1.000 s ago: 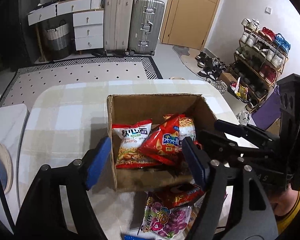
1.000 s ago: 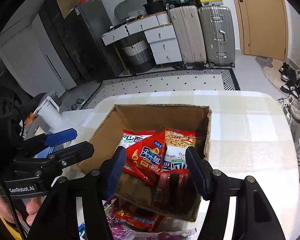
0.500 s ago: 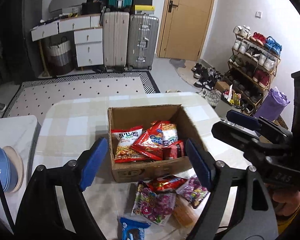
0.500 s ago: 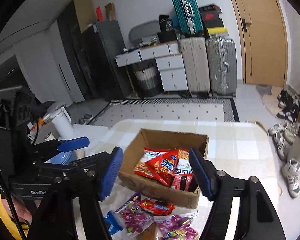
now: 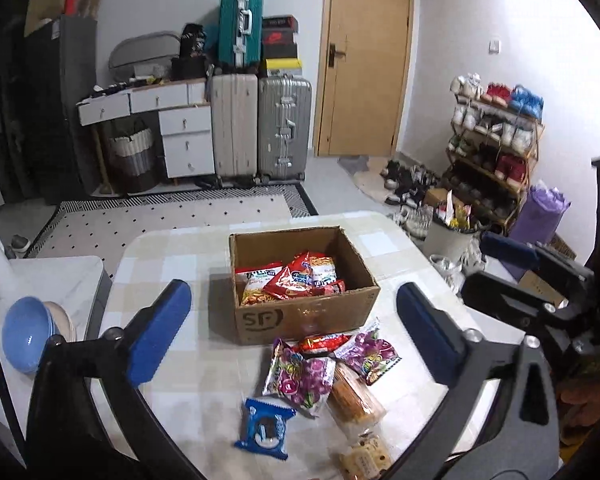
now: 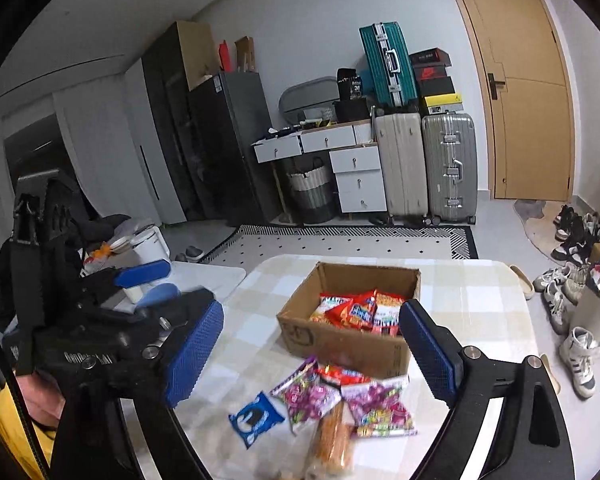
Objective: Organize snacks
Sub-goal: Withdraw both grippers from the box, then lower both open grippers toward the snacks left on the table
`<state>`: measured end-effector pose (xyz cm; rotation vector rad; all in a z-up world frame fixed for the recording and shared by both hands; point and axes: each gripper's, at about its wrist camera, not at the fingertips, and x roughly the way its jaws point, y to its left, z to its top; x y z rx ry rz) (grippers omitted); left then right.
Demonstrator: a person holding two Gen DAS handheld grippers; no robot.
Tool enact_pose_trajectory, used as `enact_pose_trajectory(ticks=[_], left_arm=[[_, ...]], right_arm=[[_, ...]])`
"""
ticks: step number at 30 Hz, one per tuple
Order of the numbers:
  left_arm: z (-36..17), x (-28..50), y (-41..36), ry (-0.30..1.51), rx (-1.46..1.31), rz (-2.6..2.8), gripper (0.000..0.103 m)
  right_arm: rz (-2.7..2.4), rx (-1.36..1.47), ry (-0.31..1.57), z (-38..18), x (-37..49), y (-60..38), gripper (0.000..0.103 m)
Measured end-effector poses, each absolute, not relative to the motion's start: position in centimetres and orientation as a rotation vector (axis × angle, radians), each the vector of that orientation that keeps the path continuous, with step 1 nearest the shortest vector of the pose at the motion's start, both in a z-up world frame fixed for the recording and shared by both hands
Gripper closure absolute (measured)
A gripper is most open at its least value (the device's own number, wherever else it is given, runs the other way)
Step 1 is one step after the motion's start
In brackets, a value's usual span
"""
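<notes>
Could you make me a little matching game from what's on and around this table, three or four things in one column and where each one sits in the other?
Things:
1. red noodle snack packets
2. blue cookie pack
3. blue bowl
4. teal suitcase

Places:
A. on the side surface left of the table
B. inside the cardboard box
C. on top of the upright suitcases by the door
D. loose on the checked tablecloth, in front of the box

Pairs: 1-B, 2-D, 3-A, 4-C
</notes>
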<state>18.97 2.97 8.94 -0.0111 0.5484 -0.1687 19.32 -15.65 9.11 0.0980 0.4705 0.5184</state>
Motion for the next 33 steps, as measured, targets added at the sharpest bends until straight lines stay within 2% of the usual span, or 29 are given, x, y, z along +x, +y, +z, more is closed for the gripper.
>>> enact_pose_trajectory(ticks=[9,18,28,33], left_arm=[[7.7,9.5,5.0,0.458,-0.036,-0.132,0.001],[1.1,4.8,6.9,0.515,-0.114,-0.082,0.001],[-7.8,7.0,8.7,0.648,-0.141,-0.005,0.001],[-10.2,8.2,9.2,0.681,-0.172,-0.006,0.001]], right_arm=[[0.49,0.104,0.37,6.0,10.8,-17.3,0.004],[0.483,0.074,0.399,-0.1,6.9,-15.7,0.002],[0.452,0.094,0.678,-8.9,9.3,-13.0,0.002],[0.438,0.083,0.784,-11.6,11.5,-11.7,0.002]])
